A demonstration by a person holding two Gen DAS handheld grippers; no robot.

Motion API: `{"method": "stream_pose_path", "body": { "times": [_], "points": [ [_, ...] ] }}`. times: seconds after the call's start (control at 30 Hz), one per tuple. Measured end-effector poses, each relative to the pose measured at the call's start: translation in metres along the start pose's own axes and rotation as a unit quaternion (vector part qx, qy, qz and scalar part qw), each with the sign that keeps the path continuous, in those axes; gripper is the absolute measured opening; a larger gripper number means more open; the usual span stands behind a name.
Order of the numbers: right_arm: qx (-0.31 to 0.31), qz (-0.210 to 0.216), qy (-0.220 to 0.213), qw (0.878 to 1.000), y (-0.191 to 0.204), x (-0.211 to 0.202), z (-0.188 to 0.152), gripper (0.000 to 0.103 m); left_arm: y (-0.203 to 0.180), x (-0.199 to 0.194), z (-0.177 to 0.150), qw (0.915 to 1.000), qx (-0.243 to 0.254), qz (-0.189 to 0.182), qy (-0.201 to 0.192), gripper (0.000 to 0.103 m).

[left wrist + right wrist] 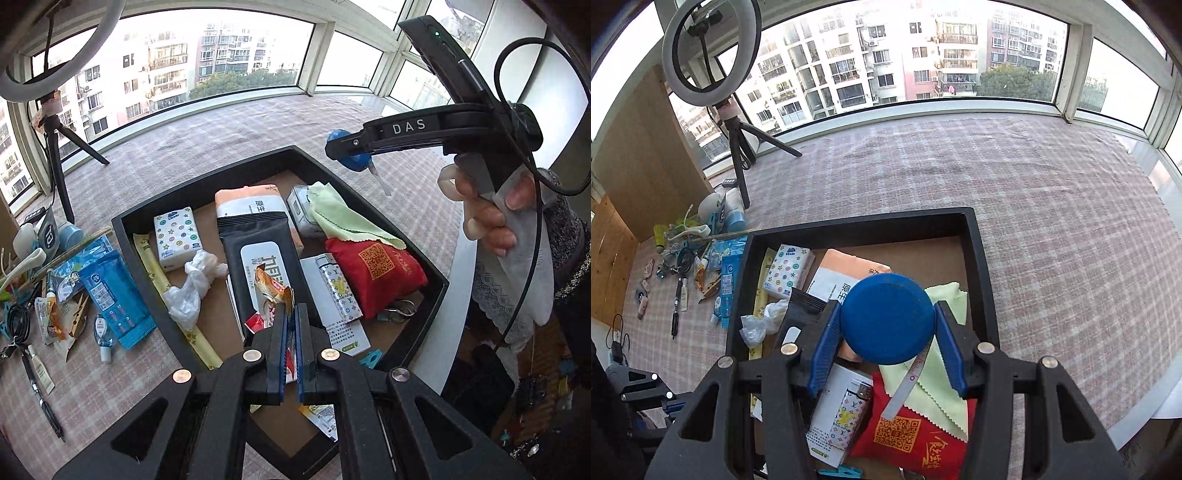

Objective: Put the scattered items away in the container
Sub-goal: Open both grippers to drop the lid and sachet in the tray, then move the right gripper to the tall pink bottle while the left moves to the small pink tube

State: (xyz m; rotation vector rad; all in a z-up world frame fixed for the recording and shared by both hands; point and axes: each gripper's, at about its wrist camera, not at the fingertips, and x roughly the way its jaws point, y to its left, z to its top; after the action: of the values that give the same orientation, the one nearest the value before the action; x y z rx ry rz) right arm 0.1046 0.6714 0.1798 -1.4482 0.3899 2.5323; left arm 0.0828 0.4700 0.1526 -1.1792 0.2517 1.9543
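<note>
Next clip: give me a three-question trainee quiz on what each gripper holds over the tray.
1. True or false: the right gripper is shut on the blue tape measure.
2. What does the left gripper hold? A) crumpled snack wrapper B) clothespin C) pen
3. Fill in: the green cloth lies partly over the ____ pouch inside the black tray.

Key: 1 true; 2 A, the snack wrapper; 3 red.

black tray (pixel 207 177): near corner at 6 o'clock hidden behind left gripper (pixel 291 314) | snack wrapper (pixel 271 291): lower part lost between its closed fingers | blue tape measure (pixel 888 317): covers tissue pack (pixel 849 273) and tray centre | red pouch (pixel 923 443): cut at 6 o'clock edge | loose clutter (pixel 683 266) at 9 o'clock: too small to identify
</note>
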Motion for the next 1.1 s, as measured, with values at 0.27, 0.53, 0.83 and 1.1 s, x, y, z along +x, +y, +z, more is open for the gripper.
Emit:
{"method": "stream_pose_path", "body": {
  "times": [0.27,0.53,0.83,1.1],
  "points": [
    [0.005,-0.004,0.007,1.0,-0.014,0.017,0.026,0.056,-0.028,0.013,0.027,0.9993,0.019,0.027,-0.019,0.084],
    [0.02,0.011,0.0,1.0,-0.018,0.018,0.027,0.059,0.0,0.006,0.022,0.9983,-0.017,0.051,-0.025,0.086],
    [0.009,0.036,0.001,0.999,0.012,0.029,0.017,0.06,0.055,-0.008,-0.017,0.9922,-0.093,0.082,-0.012,0.086],
    [-0.03,0.063,-0.015,0.997,0.073,0.033,0.009,0.06,0.114,-0.047,-0.064,0.9795,-0.16,0.122,-0.017,0.086]
  ]
}}
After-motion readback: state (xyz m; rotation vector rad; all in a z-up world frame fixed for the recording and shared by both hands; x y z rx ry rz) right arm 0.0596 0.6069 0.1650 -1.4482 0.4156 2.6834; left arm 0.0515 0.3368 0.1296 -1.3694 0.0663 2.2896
